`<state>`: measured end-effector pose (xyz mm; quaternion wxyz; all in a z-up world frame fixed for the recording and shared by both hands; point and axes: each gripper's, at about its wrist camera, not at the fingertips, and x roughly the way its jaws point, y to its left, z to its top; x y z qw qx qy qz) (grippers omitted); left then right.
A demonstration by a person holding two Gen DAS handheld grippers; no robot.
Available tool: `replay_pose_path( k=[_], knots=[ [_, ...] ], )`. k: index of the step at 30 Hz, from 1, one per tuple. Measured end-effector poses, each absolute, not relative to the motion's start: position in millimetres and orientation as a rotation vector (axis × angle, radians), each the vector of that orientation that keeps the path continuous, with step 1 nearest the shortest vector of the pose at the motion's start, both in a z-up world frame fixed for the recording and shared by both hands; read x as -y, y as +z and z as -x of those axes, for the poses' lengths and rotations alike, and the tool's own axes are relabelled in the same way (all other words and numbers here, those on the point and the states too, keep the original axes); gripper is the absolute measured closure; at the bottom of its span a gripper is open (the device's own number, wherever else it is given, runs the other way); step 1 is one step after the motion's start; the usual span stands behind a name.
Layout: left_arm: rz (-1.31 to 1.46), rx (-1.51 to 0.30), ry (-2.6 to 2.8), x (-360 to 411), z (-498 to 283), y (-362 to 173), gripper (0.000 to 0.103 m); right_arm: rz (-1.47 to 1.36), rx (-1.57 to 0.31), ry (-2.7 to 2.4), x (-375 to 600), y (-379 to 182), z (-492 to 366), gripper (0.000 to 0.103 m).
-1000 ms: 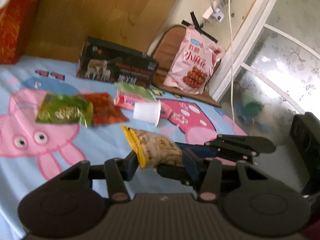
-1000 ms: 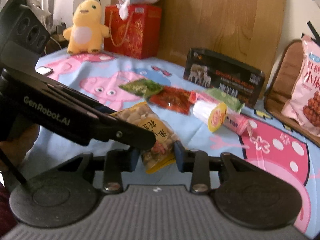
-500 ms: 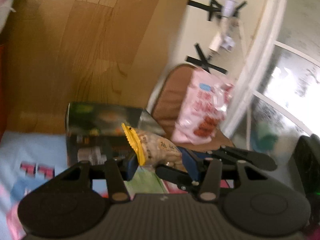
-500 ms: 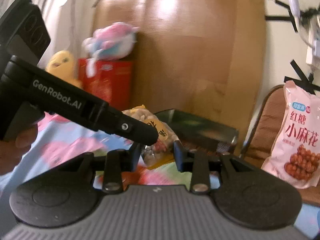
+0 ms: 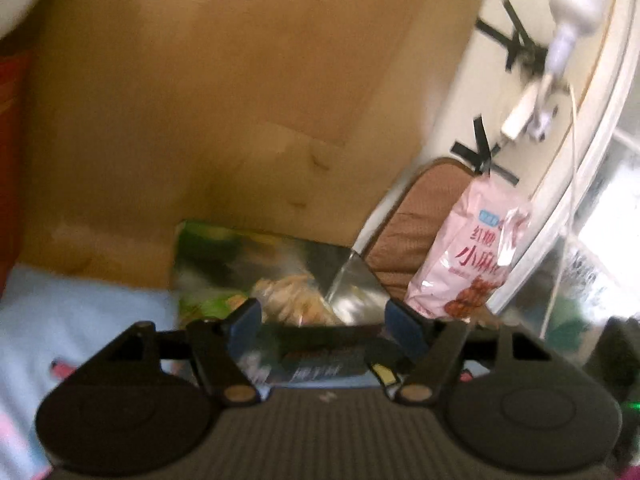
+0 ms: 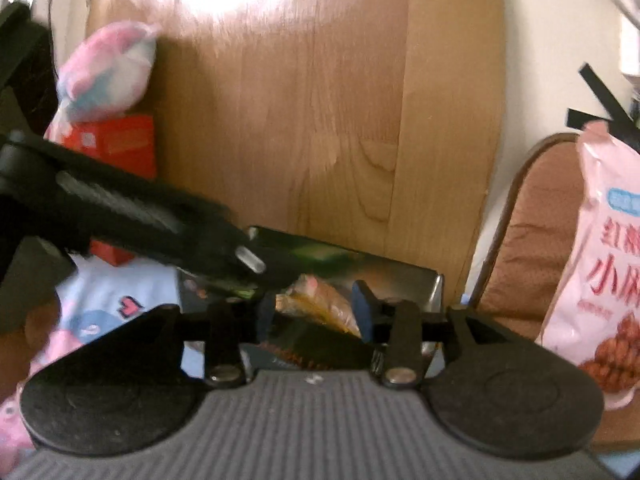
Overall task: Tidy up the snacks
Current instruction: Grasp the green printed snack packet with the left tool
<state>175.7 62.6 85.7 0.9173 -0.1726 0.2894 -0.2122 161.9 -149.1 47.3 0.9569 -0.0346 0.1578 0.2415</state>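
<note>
The left gripper (image 5: 323, 314) has just been opening and its blue pads (image 5: 245, 322) now stand well spread, with nothing pinched between them; in the left wrist view the peanut bag (image 5: 294, 300) shows as a blurred tan shape beyond the gap, at about 12 o'clock from the pads, lying in the open top of the dark box (image 5: 224, 264). The right gripper (image 6: 316, 312) has also just been opening; the bag (image 6: 320, 304) sits between its pads (image 6: 362, 314), its yellow edge close to the pad at 3 o'clock, though the blur hides whether that pad touches it, and a gap shows on the 9 o'clock side, so the fingers are parted, not squeezing. In the right wrist view the left gripper's black arm (image 6: 132, 216) runs in from 9 o'clock toward the box (image 6: 360, 268) and ends just over its near rim. The box stands on the blue cartoon sheet (image 5: 80, 304) against the wooden board (image 5: 224, 100); at 3 o'clock from it a pink snack pack (image 5: 472, 256) leans on a brown cushion (image 5: 420, 216). At 10 o'clock in the right view a pink plush (image 6: 104, 72) rests on a red carton (image 6: 120, 140).
</note>
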Motion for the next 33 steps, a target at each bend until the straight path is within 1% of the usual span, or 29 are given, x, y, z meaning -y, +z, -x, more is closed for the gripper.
replay_pose_path(
  k=[3,5,8,11,13,16,19,23,26,27,28,30,33],
  knots=[
    [0.396,-0.659,-0.436,-76.2,-160.4,72.1,0.036,-0.024,-0.385,0.492,175.0,36.2,-147.3,0.057],
    [0.394,-0.718,-0.452,-68.0,-160.8,61.3,0.042,-0.103,-0.462,0.466,191.8,24.7,-144.5,0.057],
    [0.357,-0.798,-0.437,-44.1,-168.6,43.6,0.045,-0.217,-0.552,0.442,209.6,9.8,-141.2,0.058],
    [0.362,-0.877,-0.419,-30.7,-177.0,25.4,0.052,-0.276,-0.609,0.435,212.7,5.3,-137.3,0.06],
    [0.374,-0.842,-0.425,-37.4,-167.4,28.6,0.052,-0.284,-0.594,0.428,210.4,9.3,-128.7,0.06],
    [0.404,-0.751,-0.4,-66.5,-143.9,44.6,0.052,-0.236,-0.522,0.489,203.4,18.3,-105.5,0.06],
    [0.425,-0.702,-0.314,-104.6,-119.5,51.2,0.052,-0.164,-0.517,0.599,182.8,25.1,-89.1,0.059],
    [0.454,-0.736,-0.219,-136.0,-97.3,38.9,0.052,-0.098,-0.53,0.76,139.9,27.6,-75.9,0.059],
    [0.468,-0.772,-0.196,-142.2,-85.3,20.9,0.052,-0.029,-0.55,0.823,104.5,22.9,-75.3,0.059],
    [0.477,-0.784,-0.188,-143.2,-83.3,14.7,0.052,0.002,-0.556,0.832,93.6,20.6,-75.6,0.058],
    [0.492,-0.764,-0.187,-145.3,-79.2,10.8,0.049,0.033,-0.57,0.836,83.0,17.1,-77.9,0.051],
    [0.502,-0.749,-0.194,-141.1,-74.1,8.5,0.048,0.064,-0.61,0.831,69.7,9.2,-85.5,0.043],
    [0.459,-0.742,-0.19,-128.4,-66.6,9.2,0.047,0.154,-0.587,0.817,52.1,0.6,-81.6,0.045]
  ],
)
